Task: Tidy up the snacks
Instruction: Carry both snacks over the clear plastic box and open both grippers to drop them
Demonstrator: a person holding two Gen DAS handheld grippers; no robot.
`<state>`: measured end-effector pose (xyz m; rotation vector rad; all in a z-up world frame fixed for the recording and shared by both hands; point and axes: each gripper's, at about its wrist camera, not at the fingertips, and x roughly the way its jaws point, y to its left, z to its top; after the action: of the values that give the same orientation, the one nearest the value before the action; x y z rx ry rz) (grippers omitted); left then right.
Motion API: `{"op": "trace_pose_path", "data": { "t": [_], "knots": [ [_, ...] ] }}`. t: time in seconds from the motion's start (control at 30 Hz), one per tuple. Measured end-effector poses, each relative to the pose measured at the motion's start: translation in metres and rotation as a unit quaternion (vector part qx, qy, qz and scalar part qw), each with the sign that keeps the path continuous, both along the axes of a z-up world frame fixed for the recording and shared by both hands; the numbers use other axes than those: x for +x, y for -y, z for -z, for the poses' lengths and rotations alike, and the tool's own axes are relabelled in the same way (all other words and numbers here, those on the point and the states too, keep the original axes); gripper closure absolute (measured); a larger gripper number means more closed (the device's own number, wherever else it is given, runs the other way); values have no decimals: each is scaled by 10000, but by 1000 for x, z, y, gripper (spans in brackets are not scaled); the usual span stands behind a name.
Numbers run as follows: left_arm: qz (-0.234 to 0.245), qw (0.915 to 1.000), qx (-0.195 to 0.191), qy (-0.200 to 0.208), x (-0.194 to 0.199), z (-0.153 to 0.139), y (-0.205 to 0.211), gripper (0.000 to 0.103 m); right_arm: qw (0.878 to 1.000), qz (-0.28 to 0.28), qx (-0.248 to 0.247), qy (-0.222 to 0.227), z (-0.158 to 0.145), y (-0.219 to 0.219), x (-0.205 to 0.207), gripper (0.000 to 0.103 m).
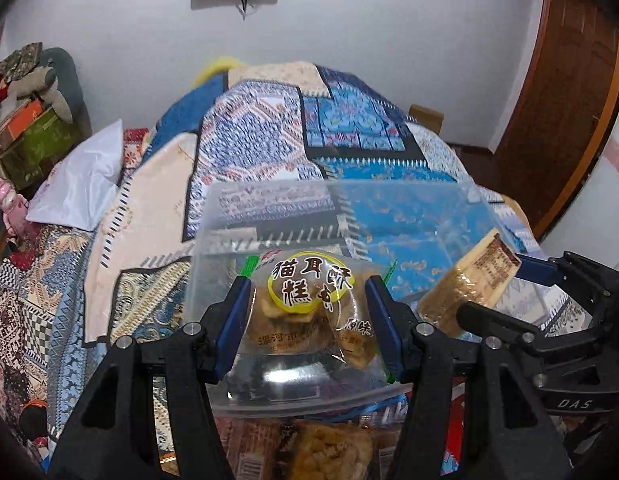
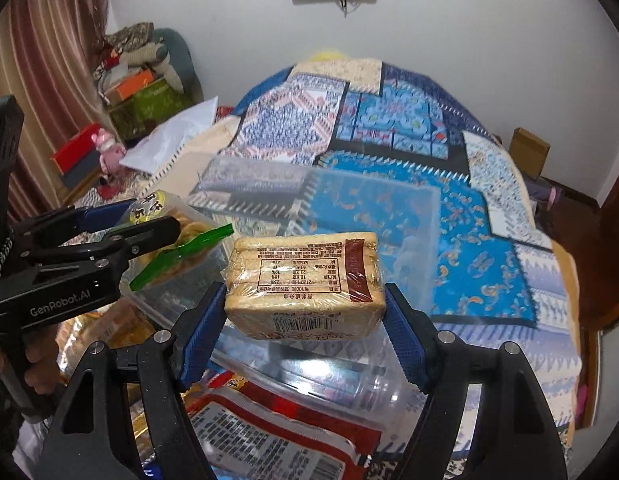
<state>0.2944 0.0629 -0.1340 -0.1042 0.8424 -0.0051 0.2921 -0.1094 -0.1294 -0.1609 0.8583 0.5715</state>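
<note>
Cat-ear crisps bag sat at 6 o'clock over the clear bin, pinched by the left gripper | wrapped cake block gripped half-wide by the right gripper, above the bin.

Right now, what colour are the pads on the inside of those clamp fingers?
Blue, set on black fingers. The right gripper's pads show it best in the right wrist view, either side of the biscuit pack.

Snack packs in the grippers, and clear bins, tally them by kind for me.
Clear bag of golden crisps with yellow label, in left gripper: 1
Wrapped tan biscuit block with brown label, in right gripper: 1
Clear plastic storage bin: 1
Total: 3
</note>
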Motion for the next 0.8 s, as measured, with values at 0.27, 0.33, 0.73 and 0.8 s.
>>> {"op": "trace_pose_path", "data": {
  "t": [0.27,0.33,0.73,0.8],
  "knots": [
    [-22,9996,-198,-214,-2,3,-4,37,9996,-143,-248,-40,6,-5,-5,28],
    [-23,9998,-179,-123,-8,-3,-5,36,9994,-149,-295,97,0,-4,-12,27],
    [-143,9977,47,659,-90,-67,-21,23,9983,-37,110,578,-53,29,-60,23],
    [-182,9974,79,696,-104,-71,-25,22,9976,-32,143,682,-61,37,-74,21]
  ]
}}
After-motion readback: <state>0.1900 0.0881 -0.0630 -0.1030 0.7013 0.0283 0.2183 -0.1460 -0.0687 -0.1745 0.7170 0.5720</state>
